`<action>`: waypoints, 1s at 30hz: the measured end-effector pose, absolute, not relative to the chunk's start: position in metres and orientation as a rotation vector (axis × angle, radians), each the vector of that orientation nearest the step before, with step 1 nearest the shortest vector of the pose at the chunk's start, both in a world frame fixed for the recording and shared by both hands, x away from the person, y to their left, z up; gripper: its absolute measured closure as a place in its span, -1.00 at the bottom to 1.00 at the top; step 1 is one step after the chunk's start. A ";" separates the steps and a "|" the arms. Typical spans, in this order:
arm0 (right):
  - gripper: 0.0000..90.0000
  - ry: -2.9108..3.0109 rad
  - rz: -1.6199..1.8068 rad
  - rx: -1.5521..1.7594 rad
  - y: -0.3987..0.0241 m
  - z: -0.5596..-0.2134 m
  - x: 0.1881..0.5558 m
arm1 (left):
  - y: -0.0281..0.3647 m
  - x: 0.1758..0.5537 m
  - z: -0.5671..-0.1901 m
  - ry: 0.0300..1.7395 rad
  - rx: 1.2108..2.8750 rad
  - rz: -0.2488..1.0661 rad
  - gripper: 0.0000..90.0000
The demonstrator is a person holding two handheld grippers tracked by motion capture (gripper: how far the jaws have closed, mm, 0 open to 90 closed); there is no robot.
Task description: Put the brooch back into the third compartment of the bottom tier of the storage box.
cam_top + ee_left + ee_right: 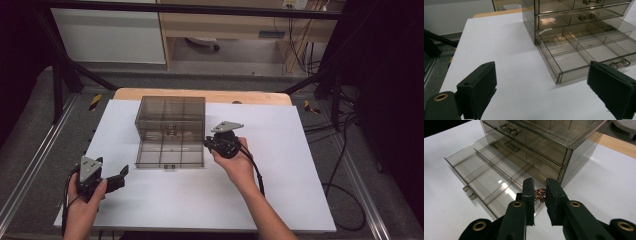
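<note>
At the near left corner of the white rectangular table top (280, 200), the person's left hand (82, 202) holds the left gripper (114, 181) low over the surface, its two black jaws spread wide with nothing between them; in the left gripper view the bare white surface shows through the gap. Just right of it, toward the middle of the table, stands the smoky transparent plastic drawer cabinet (171, 117), and its bottom drawer (170, 156), divided into compartments by clear partitions, is pulled out toward the person with its small clear handle (620, 63) at the front edge. The two drawers above it are pushed in. Right beside the open drawer's right edge, the right hand (239, 167) holds the right gripper (211, 144), jaws pointing at the drawer. In the right gripper view its jaws are nearly closed, pinching a small glittery reddish-brown ornament (540, 194) between the pads, held over the near corner of the open drawer just in front of the cabinet.
</note>
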State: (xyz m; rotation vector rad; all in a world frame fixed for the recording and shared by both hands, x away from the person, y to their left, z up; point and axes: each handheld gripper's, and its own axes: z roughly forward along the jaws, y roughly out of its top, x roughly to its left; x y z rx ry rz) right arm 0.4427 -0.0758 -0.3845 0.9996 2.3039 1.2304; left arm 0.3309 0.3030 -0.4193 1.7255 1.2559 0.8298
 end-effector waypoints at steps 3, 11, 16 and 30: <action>0.72 2.306 1.233 0.998 -0.072 -0.383 0.445 | 0.303 0.331 -0.419 1.258 1.724 0.828 -0.80; 0.72 2.320 1.224 0.983 -0.063 -0.380 0.450 | 0.306 0.331 -0.419 1.262 1.721 0.827 -0.80; 0.72 2.327 1.219 0.979 -0.060 -0.379 0.451 | 0.304 0.331 -0.419 1.257 1.723 0.828 -0.80; 0.72 2.346 1.215 0.954 -0.047 -0.377 0.456 | 0.306 0.331 -0.419 1.260 1.724 0.825 -0.80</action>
